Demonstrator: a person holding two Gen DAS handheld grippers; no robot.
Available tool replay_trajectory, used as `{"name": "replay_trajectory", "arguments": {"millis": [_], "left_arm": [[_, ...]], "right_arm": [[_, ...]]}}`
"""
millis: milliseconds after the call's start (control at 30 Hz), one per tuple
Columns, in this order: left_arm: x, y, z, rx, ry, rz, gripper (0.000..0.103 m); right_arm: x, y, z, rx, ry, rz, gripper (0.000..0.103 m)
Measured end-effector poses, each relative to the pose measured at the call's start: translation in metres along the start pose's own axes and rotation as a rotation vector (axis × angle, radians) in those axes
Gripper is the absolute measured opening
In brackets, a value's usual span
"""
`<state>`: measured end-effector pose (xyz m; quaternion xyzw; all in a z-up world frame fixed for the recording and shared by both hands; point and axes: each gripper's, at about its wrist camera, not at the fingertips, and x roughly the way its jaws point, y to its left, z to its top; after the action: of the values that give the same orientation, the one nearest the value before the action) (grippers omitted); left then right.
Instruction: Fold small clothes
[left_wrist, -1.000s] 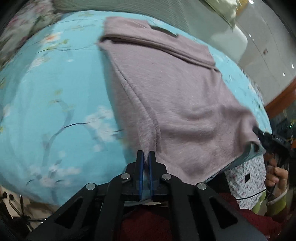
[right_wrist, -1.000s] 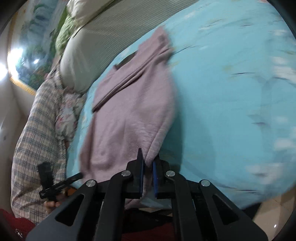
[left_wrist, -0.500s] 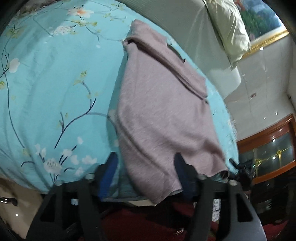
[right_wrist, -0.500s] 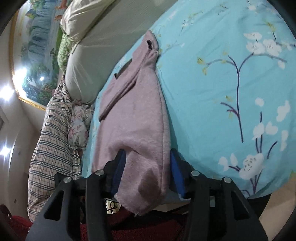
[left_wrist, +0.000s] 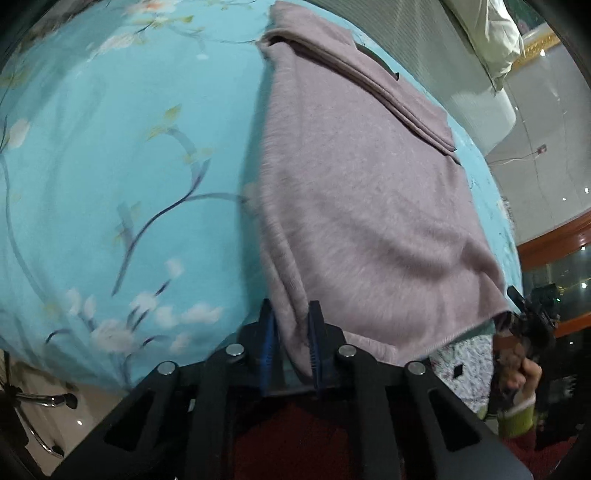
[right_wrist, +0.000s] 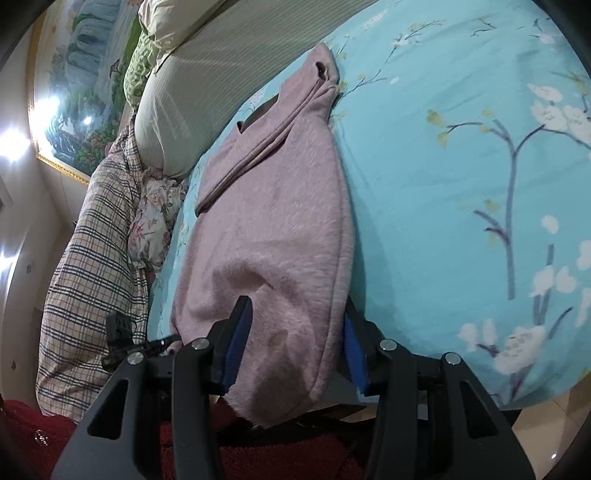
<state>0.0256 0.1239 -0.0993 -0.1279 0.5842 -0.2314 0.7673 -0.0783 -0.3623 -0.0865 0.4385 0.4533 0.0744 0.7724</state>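
Floral blue bed; mauve garment atop

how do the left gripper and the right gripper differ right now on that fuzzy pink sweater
The left gripper has narrowed around a bunched fold at the fuzzy pink sweater's corner; the right gripper gapes wide, the hem lying loose between its fingers. Both are black with blue pads, at the near hem over the turquoise floral bedsheet.

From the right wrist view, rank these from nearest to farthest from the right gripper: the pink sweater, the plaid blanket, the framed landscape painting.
1. Pink sweater: its near hem lies between the open fingers of the right gripper.
2. Plaid blanket: to the left, beside the sweater on the bed.
3. Framed landscape painting: upper left, on the wall behind the pillows.
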Motion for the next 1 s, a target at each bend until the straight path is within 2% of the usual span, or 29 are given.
{"name": "replay_trajectory", "arguments": {"millis": [100, 167, 267, 333, 467, 533, 567, 600, 633, 667, 733, 767, 833, 900, 1000], "left_arm": [[-0.005, 0.014, -0.005, -0.010, 0.009, -0.027, 0.016], [-0.007, 0.016, -0.005, -0.018, 0.005, -0.061, 0.021], [-0.007, 0.013, -0.003, -0.009, 0.001, -0.126, 0.043], [0.000, 0.000, -0.003, -0.004, 0.015, -0.175, 0.061], [0.013, -0.014, -0.002, 0.028, 0.049, -0.157, 0.064], [0.015, -0.014, -0.003, 0.043, 0.057, -0.149, 0.058], [0.014, -0.014, -0.003, 0.054, 0.053, -0.142, 0.053], [0.012, -0.013, -0.004, 0.068, 0.051, -0.131, 0.034], [0.012, -0.013, -0.006, 0.083, 0.054, -0.119, 0.011], [0.013, -0.012, -0.008, 0.089, 0.055, -0.115, 0.004], [0.006, -0.009, -0.010, 0.095, 0.034, -0.130, 0.003], [-0.004, -0.009, -0.013, 0.102, 0.009, -0.161, 0.003], [-0.035, -0.013, -0.017, 0.133, -0.072, -0.217, 0.003], [-0.060, -0.017, -0.019, 0.173, -0.143, -0.224, 0.003], [-0.065, -0.010, -0.015, 0.179, -0.166, -0.211, 0.003]], "right_arm": [[-0.002, -0.004, 0.000, 0.004, 0.016, 0.039, 0.049], [0.000, -0.005, -0.001, 0.001, 0.037, 0.067, 0.050], [0.007, -0.006, -0.005, 0.008, 0.074, 0.120, 0.050], [0.010, -0.004, -0.008, 0.001, 0.089, 0.139, 0.050], [0.015, -0.003, -0.010, 0.004, 0.089, 0.166, 0.050], [0.018, -0.004, -0.011, 0.009, 0.086, 0.155, 0.048], [0.019, -0.005, -0.011, 0.004, 0.083, 0.147, 0.044], [0.019, -0.004, -0.012, -0.001, 0.083, 0.135, 0.035], [0.020, -0.005, -0.012, -0.004, 0.089, 0.125, 0.012], [0.018, -0.004, -0.012, -0.001, 0.089, 0.128, 0.006], [0.001, 0.000, -0.010, -0.015, 0.041, 0.178, 0.006], [-0.012, 0.002, -0.009, -0.027, 0.010, 0.219, 0.006], [-0.035, 0.006, -0.007, -0.049, -0.048, 0.265, 0.006], [-0.043, 0.007, -0.006, -0.074, -0.040, 0.226, 0.006], [-0.031, -0.002, -0.006, -0.057, 0.000, 0.192, 0.006]]}}
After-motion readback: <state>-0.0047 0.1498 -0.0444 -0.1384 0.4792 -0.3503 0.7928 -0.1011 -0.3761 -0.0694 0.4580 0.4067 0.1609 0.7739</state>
